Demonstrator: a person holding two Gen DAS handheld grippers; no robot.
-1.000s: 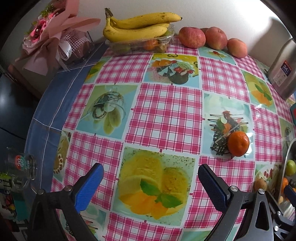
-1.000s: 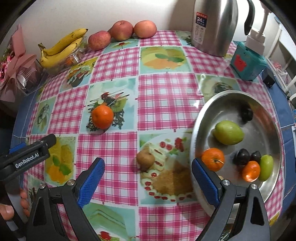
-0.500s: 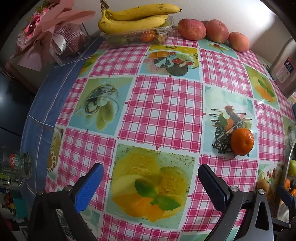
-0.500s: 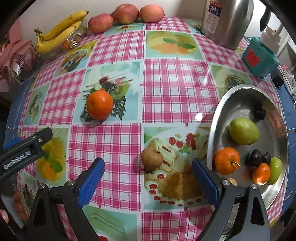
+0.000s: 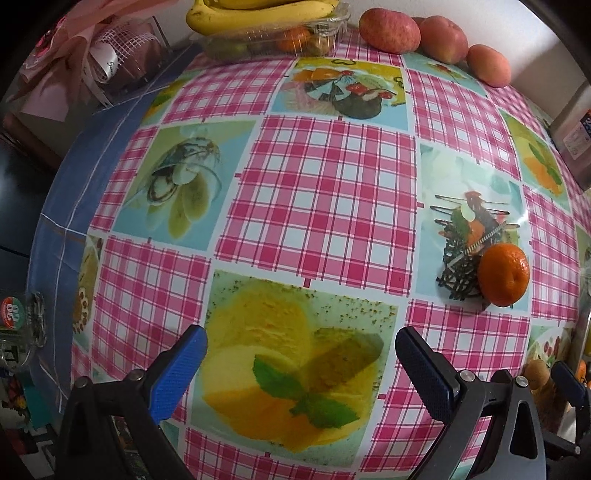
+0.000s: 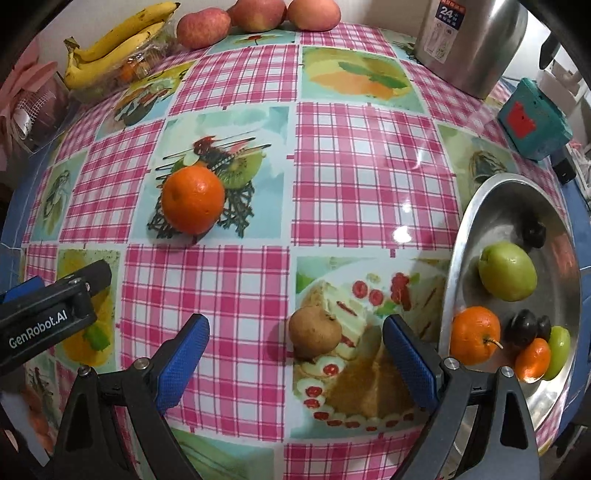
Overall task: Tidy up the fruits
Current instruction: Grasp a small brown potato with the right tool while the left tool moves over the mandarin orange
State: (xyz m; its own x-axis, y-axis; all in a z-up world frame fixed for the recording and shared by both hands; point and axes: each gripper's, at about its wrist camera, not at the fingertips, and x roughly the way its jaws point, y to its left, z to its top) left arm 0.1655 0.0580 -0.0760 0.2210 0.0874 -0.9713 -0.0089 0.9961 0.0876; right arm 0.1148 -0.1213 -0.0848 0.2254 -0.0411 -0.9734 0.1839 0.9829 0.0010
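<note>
A loose orange [image 6: 193,199] lies on the checked tablecloth; it also shows in the left wrist view [image 5: 503,274], to the right of my left gripper. A small brown fruit [image 6: 314,333] lies between the open jaws of my right gripper [image 6: 295,360], just ahead of the fingertips, untouched. A steel bowl [image 6: 466,236] at the right holds an orange [image 6: 474,335], a green fruit [image 6: 508,271], dark plums and other small fruits. My left gripper [image 5: 301,367] is open and empty over the cloth; it also shows at the left of the right wrist view [image 6: 51,314].
Bananas on a clear plastic box [image 5: 273,40] and three apples [image 5: 389,30] line the back wall. A steel kettle [image 6: 469,40] and a teal box [image 6: 532,122] stand at the back right. A pink bouquet [image 5: 85,62] and a glass mug [image 5: 18,332] are at the left.
Both grippers have moved forward and lower over the table. The brown fruit now lies between the right gripper's jaws. The orange looks nearer in both views.
</note>
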